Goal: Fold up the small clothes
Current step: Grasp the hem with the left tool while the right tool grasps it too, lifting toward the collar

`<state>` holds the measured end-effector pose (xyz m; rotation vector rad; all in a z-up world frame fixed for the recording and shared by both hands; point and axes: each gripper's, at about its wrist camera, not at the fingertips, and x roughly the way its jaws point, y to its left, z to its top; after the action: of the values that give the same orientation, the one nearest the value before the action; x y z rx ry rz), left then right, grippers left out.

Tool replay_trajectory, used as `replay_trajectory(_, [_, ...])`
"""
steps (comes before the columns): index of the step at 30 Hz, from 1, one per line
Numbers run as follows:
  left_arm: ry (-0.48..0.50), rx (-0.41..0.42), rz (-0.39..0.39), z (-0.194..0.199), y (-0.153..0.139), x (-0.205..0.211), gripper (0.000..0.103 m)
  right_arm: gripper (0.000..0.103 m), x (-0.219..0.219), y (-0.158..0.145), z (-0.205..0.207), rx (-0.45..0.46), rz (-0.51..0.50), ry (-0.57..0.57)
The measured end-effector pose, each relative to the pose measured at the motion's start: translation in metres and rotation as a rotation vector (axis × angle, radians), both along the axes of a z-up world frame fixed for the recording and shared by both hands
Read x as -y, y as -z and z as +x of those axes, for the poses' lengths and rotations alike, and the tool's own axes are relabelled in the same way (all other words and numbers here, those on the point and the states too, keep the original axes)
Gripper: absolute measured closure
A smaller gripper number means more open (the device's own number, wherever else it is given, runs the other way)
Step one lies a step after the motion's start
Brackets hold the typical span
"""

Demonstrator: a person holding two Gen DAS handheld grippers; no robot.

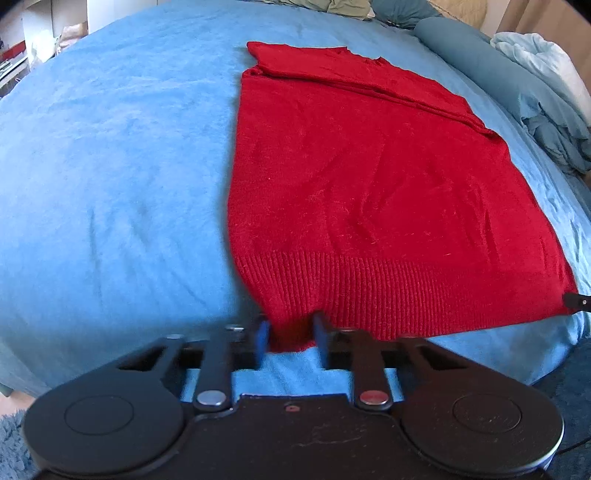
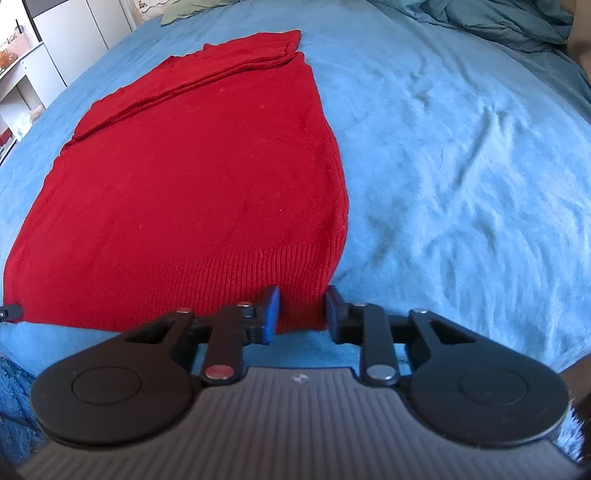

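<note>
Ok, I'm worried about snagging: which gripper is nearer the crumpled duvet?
Right. The right gripper pinches the red sweater at its hem corner toward the crumpled duvet; the left gripper pinches the opposite corner, farther away.

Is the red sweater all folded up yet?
Partly. The red sweater lies mostly flat on the blue bedsheet, only its sleeves folded across the top.

Red sweater [image 1: 362, 192], blue bedsheet [image 1: 110, 166]

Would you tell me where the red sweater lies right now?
The red sweater lies flat on the blue bedspread, its ribbed hem nearest both cameras, one hem corner in each gripper.
</note>
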<state>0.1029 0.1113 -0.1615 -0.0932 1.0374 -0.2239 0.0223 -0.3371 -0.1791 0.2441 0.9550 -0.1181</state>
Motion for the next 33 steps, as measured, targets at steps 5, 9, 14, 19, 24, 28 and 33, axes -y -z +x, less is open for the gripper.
replay_trajectory(5, [-0.009,0.01,0.003,-0.001,-0.006,0.002,0.096,0.081,0.003,0.0,0.0,0.015,0.025,0.012])
replay_trajectory(9, [-0.03,0.066,-0.029,-0.007,-0.031,0.0,0.097,0.082,0.007,-0.013,-0.004,0.055,0.05,0.015])
replay_trajectory(14, [-0.076,0.19,-0.153,0.003,-0.089,-0.011,0.097,0.082,0.023,-0.062,-0.001,0.177,0.169,0.045])
replay_trajectory(19, [-0.148,0.316,-0.253,0.064,-0.148,-0.02,0.098,0.083,0.038,-0.124,0.047,0.333,0.231,0.029])
replay_trajectory(24, [-0.208,0.396,-0.231,0.177,-0.181,-0.004,0.098,0.083,0.05,-0.172,0.15,0.454,0.228,0.023])
replay_trajectory(28, [-0.243,0.388,-0.177,0.286,-0.167,0.019,0.099,0.083,0.058,-0.171,0.264,0.429,0.248,0.05])
replay_trajectory(33, [-0.292,0.311,-0.111,0.397,-0.085,0.04,0.099,0.083,0.058,-0.1,0.402,0.327,0.162,0.07])
